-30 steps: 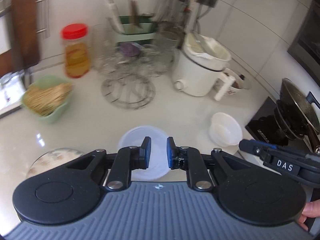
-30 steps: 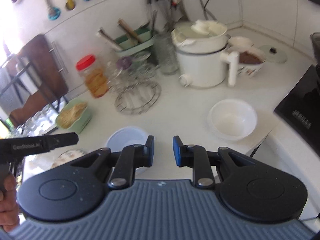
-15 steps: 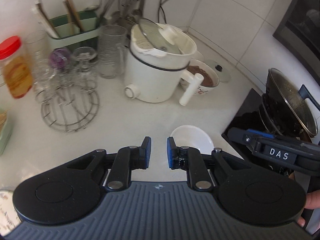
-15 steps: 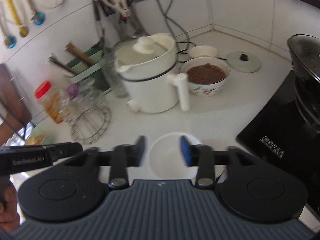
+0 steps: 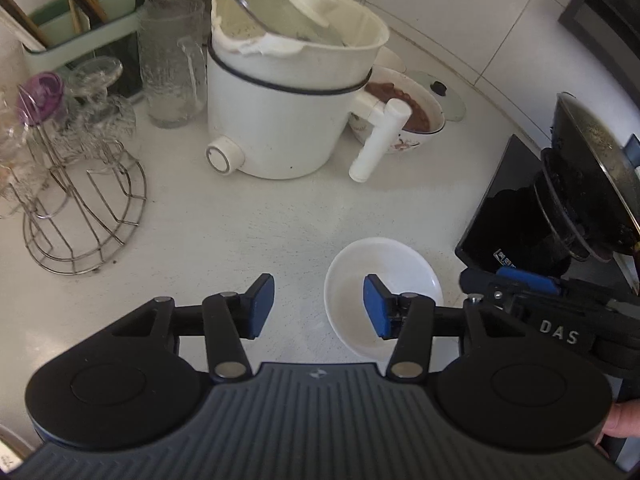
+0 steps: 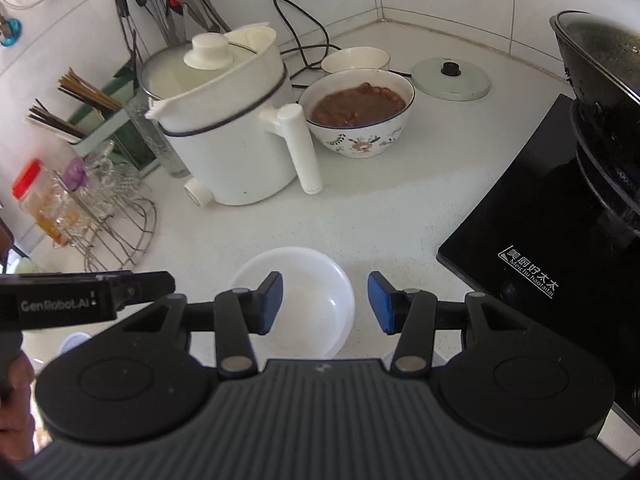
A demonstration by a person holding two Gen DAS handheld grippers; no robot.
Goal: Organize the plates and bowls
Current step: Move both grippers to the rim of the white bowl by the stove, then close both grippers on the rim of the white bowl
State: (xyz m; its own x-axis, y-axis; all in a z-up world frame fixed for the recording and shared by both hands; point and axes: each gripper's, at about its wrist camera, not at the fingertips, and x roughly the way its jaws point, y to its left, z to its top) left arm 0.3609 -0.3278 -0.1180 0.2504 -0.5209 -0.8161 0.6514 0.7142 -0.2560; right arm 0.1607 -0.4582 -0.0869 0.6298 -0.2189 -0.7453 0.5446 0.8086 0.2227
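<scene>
An empty white bowl [image 5: 394,270] sits on the white counter near its front edge; it also shows in the right wrist view [image 6: 298,294]. My left gripper [image 5: 319,312] is open and empty, its right finger over the bowl's left rim. My right gripper [image 6: 325,303] is open and empty, its left finger over the bowl and its right finger just past the rim. A floral bowl of brown food [image 6: 358,110] and a small white bowl [image 6: 355,59] stand at the back.
A white electric pot [image 5: 286,96] with a long handle stands behind. A wire rack with glasses [image 5: 76,184] is at the left. A black induction hob [image 6: 552,248] with a dark wok [image 5: 592,184] is at the right. A pale lid [image 6: 451,79] lies at the back.
Both grippers have moved right and closer to the white bowl. Both have opened wider. The translucent bowl and green dish at the left have left the left wrist view.
</scene>
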